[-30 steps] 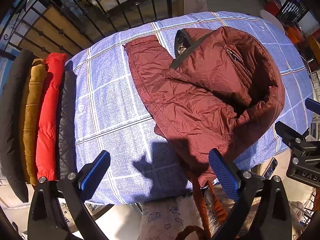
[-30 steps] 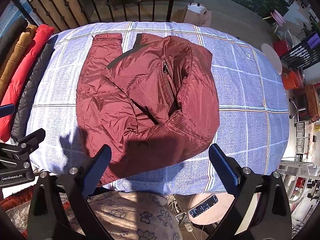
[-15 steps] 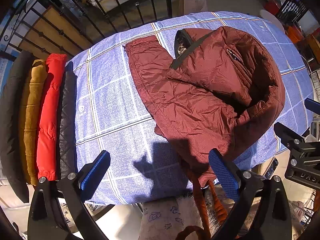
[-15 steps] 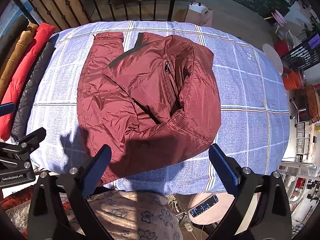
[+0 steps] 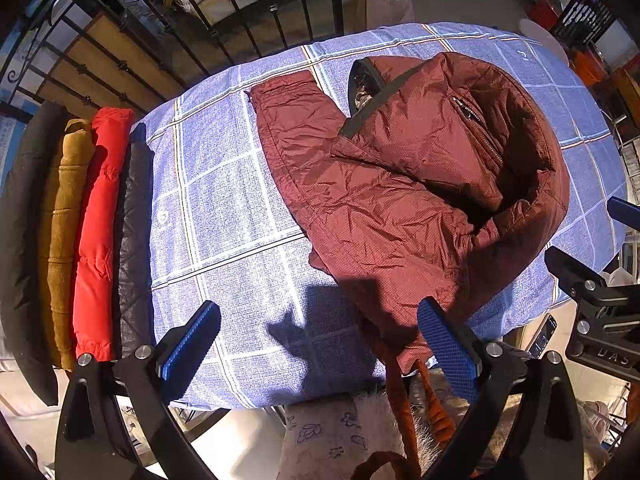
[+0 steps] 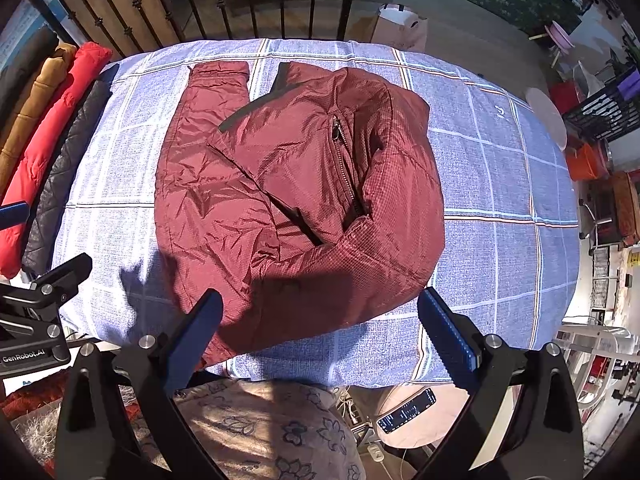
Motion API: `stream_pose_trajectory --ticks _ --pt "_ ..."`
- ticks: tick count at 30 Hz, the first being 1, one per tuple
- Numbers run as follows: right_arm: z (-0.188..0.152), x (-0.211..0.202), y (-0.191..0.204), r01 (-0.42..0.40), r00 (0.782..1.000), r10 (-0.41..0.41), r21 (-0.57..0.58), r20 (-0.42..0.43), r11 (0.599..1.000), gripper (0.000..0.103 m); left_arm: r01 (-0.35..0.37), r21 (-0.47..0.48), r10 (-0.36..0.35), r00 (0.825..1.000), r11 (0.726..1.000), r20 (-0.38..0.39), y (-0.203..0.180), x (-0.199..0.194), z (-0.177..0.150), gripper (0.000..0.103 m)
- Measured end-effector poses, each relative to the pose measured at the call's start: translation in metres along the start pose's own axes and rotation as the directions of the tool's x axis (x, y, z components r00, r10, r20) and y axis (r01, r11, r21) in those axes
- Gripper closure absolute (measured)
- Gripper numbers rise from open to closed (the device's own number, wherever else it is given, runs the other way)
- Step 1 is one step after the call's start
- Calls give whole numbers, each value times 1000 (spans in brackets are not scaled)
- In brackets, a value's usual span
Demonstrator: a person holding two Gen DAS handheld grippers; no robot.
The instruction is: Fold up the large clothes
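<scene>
A bench (image 6: 500,168) under a blue checked cloth (image 5: 224,208) stretches ahead of both tongs. The maroon jacket (image 6: 296,184) lies partly folded on it, straight ahead of the right tongs (image 6: 320,332) and ahead-right of the left tongs (image 5: 318,344), its hem hanging over the near edge. Four folded coats (image 5: 96,216) lie to the far left. Both tongs are spread, holding nothing.

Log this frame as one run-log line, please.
stage: mid-fold | maroon jacket: partly folded on checked sheet | left gripper: open, empty | right gripper: open, empty, above jacket hem
</scene>
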State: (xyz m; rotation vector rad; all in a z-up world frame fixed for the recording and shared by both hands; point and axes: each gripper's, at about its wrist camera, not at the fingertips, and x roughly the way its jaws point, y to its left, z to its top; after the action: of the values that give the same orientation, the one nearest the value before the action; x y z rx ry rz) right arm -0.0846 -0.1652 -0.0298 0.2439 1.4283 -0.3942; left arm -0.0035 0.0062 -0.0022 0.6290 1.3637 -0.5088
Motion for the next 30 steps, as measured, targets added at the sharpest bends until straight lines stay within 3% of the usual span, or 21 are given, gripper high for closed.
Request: stream_pose_trajectory --ticks 10,13,16,18,21,24,26,30 --pt "-1 1 0 -1 1000 1 4 -1 1000 7 14 -1 -14 1000 1000 -6 -1 3 -3 6" --pt "0 1 0 -10 1000 10 8 15 1000 7 66 -18 -66 998 998 -4 7 9 -2 6" --pt "5 -6 -6 -11 998 10 13 62 1000 7 109 -95 -108 994 989 17 34 17 -1 6" --pt "11 -12 -12 -16 995 13 30 98 999 7 88 -162 -85 996 983 31 62 27 -4 6" --pt "25 -12 -17 -88 989 82 49 120 995 7 67 -261 -70 998 963 -2 104 49 -15 6" --pt "39 3 1 -147 986 145 12 85 989 7 47 -354 -63 997 934 -35 137 70 -32 6" --pt "47 24 34 -186 982 188 -59 34 981 7 44 -401 -72 996 915 -55 148 83 -45 6" --pt "61 78 101 -230 973 221 -187 -65 955 7 58 -440 -99 993 896 -69 144 100 -64 7"
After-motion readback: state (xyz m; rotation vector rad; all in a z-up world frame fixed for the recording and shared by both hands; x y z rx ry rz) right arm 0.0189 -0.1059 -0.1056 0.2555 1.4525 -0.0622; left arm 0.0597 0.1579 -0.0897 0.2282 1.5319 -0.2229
